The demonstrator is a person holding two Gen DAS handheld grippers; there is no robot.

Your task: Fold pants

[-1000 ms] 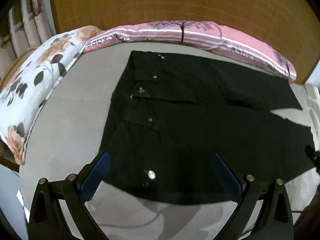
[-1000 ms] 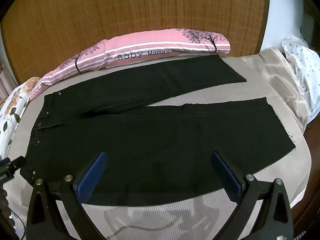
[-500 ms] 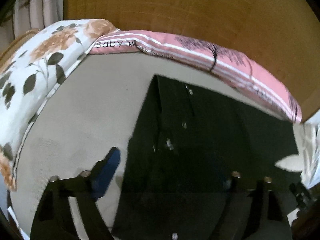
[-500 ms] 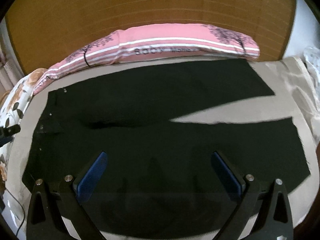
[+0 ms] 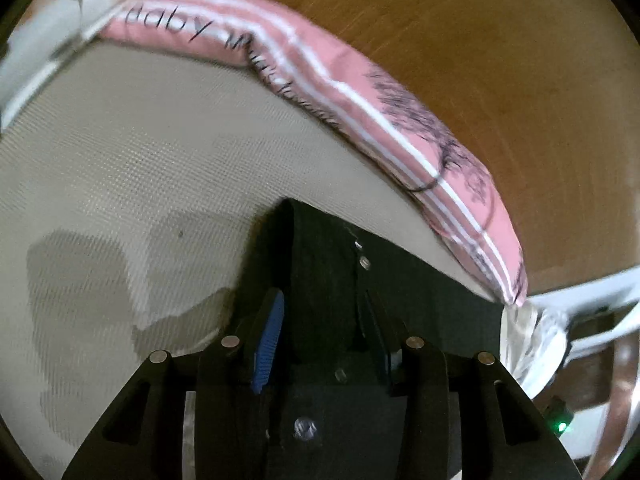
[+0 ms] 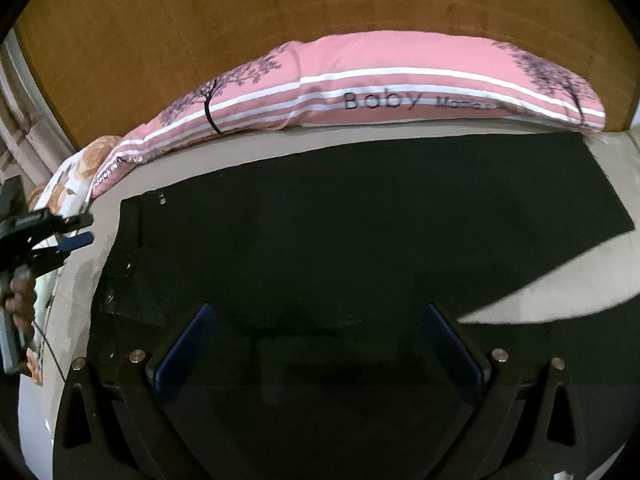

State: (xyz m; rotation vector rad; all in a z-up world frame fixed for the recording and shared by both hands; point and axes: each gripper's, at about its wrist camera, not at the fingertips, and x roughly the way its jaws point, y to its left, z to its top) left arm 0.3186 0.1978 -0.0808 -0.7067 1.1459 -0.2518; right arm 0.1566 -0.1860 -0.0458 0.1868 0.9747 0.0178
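Note:
Black pants [image 6: 360,232] lie flat on the beige bed, waistband with metal studs at the left, legs running right. In the left wrist view my left gripper [image 5: 320,312] is low over the waistband [image 5: 320,264], its blue-padded fingers [image 5: 268,336] narrowed on either side of the fabric, still with a gap. The left gripper also shows at the left edge of the right wrist view [image 6: 76,232]. My right gripper [image 6: 316,320] is wide open above the middle of the pants near the crotch, holding nothing.
A pink striped "Baby" pillow [image 6: 380,88] lies along the far edge against a wooden headboard [image 6: 280,8]. A floral pillow [image 6: 72,176] is at the left end. Beige mattress [image 5: 120,160] shows beside the waistband. White fabric [image 5: 536,344] lies at the right.
My left gripper has dropped and moved forward to the far end of the waistband, and its fingers have narrowed. My right gripper has moved forward and lower over the pants, still open.

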